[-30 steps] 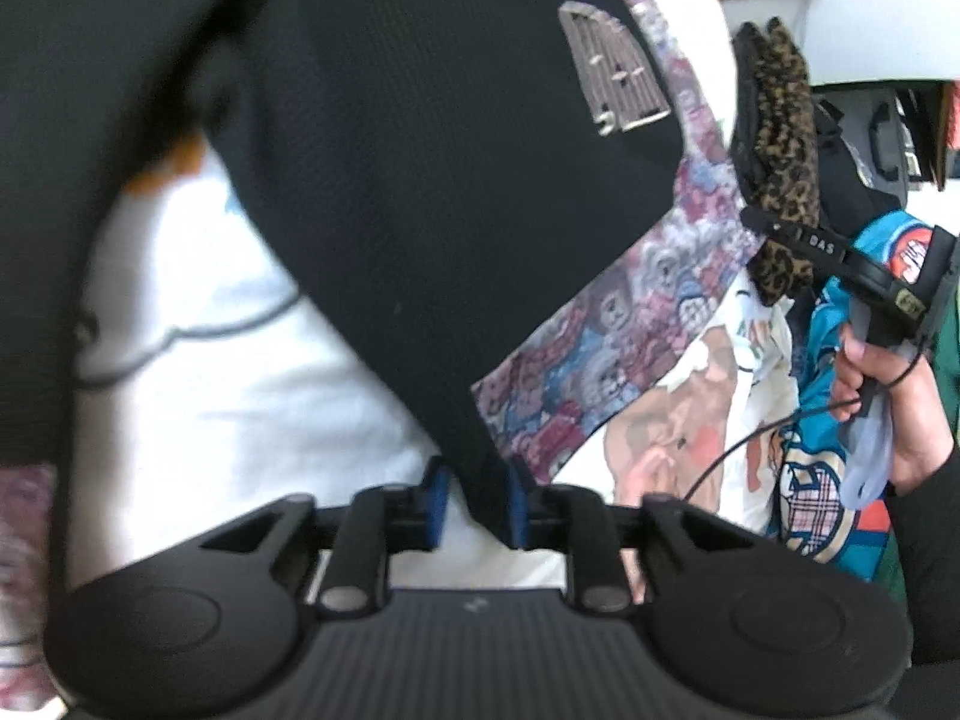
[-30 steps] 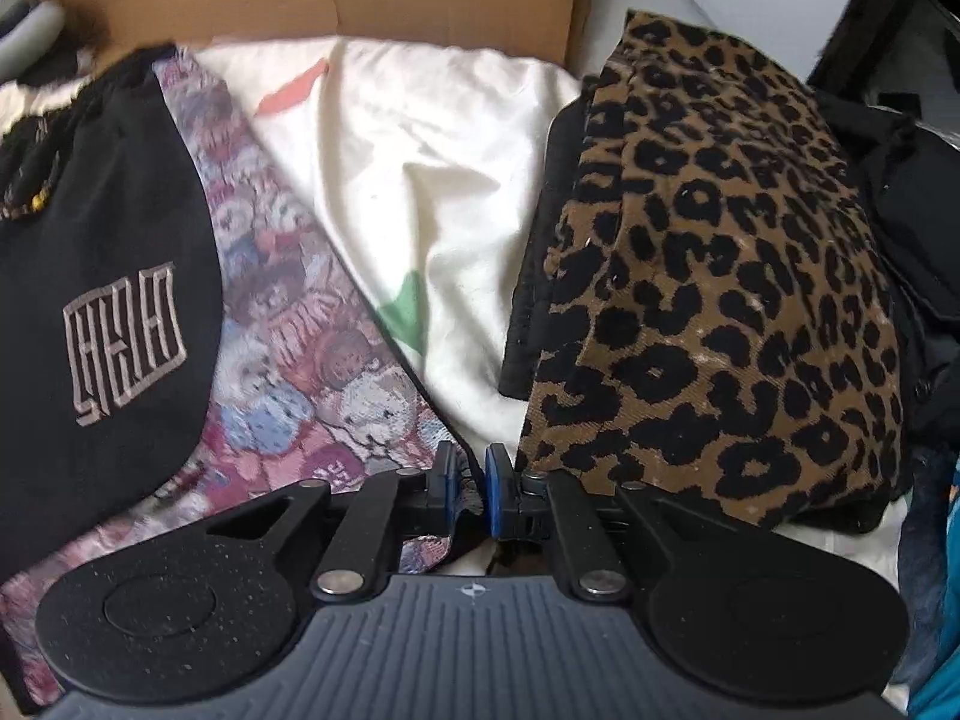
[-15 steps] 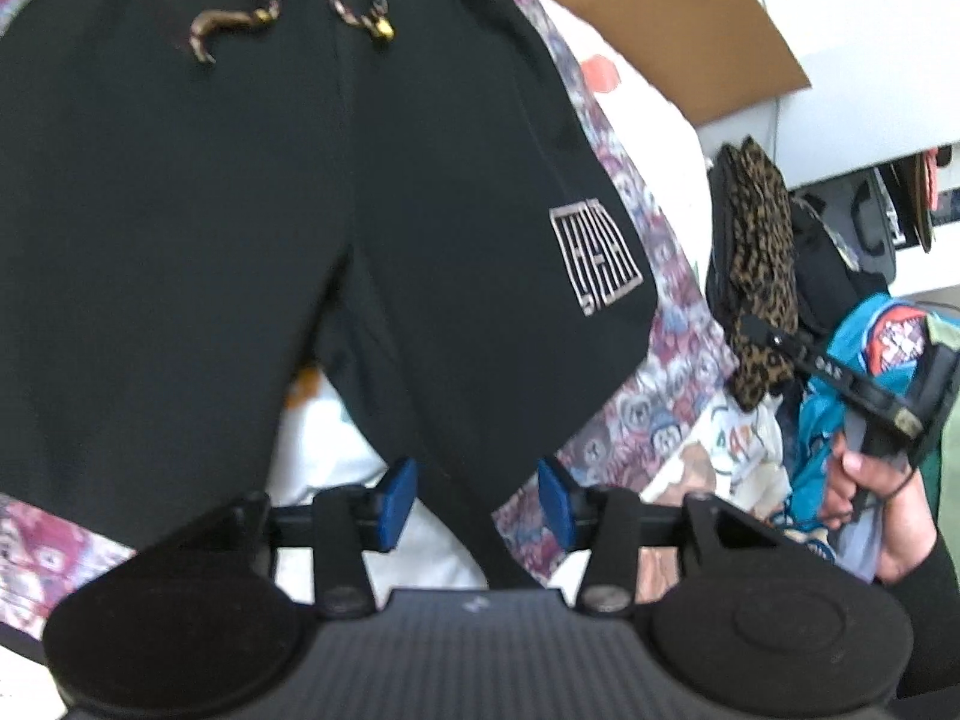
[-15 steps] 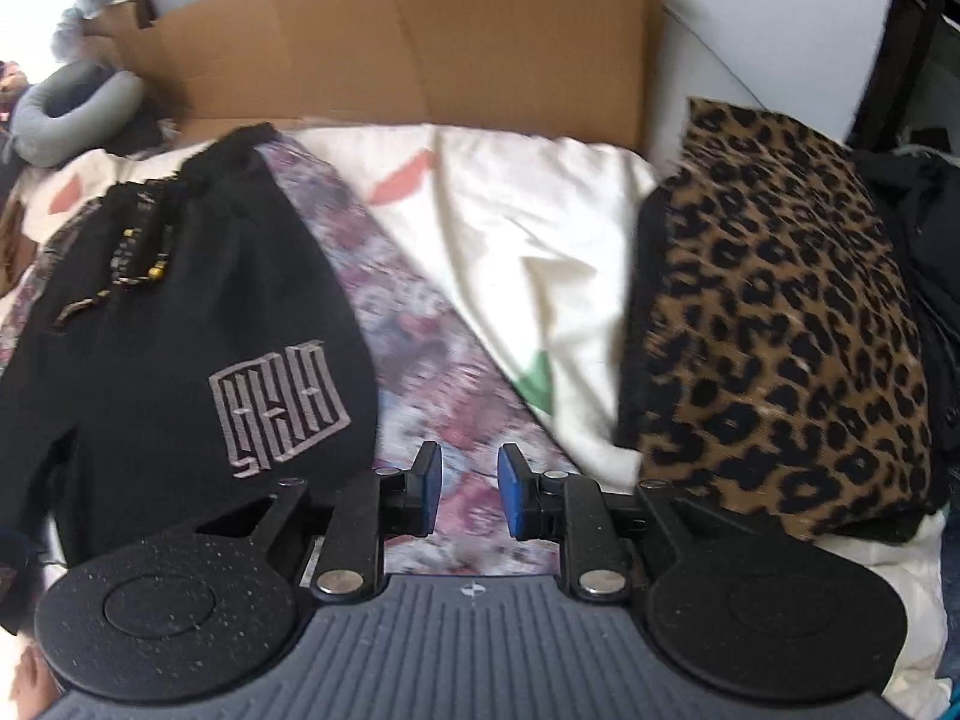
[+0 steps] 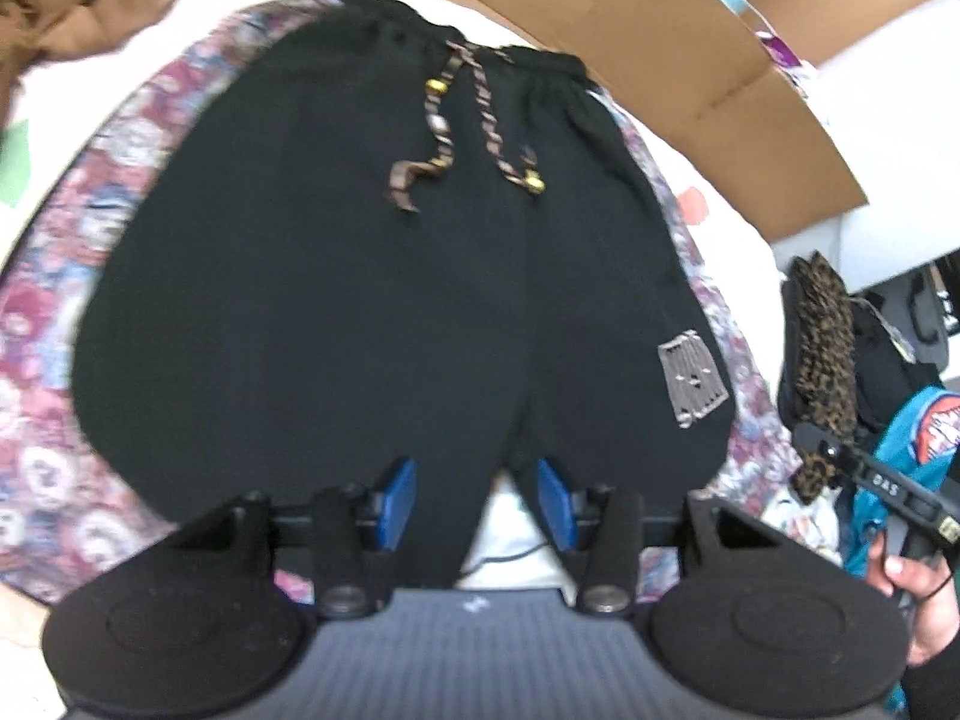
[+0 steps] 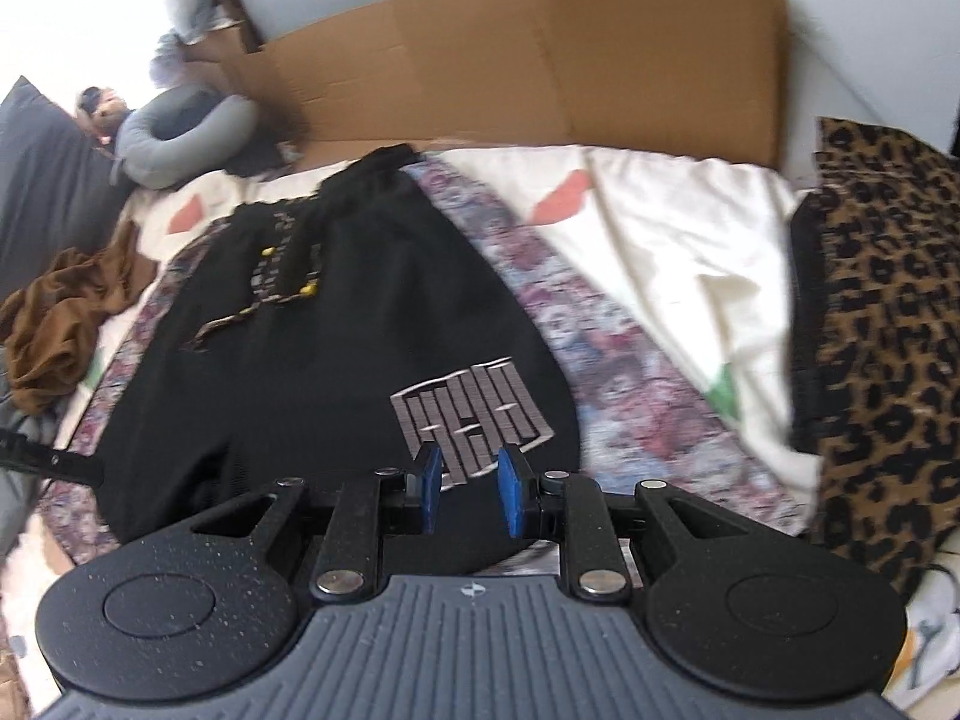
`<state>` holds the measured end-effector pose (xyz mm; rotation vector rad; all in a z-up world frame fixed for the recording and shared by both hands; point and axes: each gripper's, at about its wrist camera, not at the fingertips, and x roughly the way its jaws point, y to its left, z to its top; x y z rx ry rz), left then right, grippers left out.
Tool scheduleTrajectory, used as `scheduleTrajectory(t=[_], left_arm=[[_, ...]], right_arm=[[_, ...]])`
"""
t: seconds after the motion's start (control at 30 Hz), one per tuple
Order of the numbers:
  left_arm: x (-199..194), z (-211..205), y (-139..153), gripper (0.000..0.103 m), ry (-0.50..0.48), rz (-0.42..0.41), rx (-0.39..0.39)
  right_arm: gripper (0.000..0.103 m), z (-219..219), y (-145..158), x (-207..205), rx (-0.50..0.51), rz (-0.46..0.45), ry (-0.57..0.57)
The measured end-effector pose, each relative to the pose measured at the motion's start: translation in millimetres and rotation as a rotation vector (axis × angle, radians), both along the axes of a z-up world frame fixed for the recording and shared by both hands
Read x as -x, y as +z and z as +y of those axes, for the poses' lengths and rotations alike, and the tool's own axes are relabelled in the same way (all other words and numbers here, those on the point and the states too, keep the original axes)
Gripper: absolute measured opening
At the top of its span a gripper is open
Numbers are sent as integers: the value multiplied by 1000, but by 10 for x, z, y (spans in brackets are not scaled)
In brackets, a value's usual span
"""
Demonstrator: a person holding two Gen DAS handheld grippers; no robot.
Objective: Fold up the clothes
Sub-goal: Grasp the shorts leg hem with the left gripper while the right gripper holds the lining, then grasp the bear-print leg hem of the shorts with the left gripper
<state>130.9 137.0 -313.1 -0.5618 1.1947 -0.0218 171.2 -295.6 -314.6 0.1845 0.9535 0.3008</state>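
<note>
One pair of matte black shorts [image 5: 360, 300], braided drawstring [image 5: 444, 138], woven patch [image 5: 693, 375]

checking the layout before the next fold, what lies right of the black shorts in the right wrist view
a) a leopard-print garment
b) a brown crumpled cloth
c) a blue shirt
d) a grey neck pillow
a: the leopard-print garment lies at the right edge, past the white sheet, while the shorts sit left of centre.

shorts [image 6: 336, 348] on bed [image 6: 654, 240] | cardboard [image 6: 540, 54] behind shorts | folded pile [image 6: 888, 330] right of shorts | crumpled garment [image 6: 54, 318] left
</note>
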Motion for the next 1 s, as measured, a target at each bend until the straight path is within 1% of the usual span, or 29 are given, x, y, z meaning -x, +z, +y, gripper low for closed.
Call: scheduleTrajectory(t=[0.2,0.3,0.4,0.53,0.7,0.87,1.0], left_arm=[[341,251,83,48,38,33,-46],[573,358,99,48,81,50,-68],[809,461,112,48,129,62,-58],[1085,432,29,56,143,50,-27],[1279,283,-186,58,147,39,15],[1323,95,-388,64,124,30,97],[1249,-78,-491,67,91,0,100]], right_arm=[[25,324,-16,11,-59,16,68],[25,482,-15,20,-82,19,107],[25,629,-22,27,-94,34,144],[26,822,-40,60,-90,45,208],[26,945,-67,96,-78,57,240],[26,941,-103,114,-72,70,228],[26,969,-147,116,-77,84,234]])
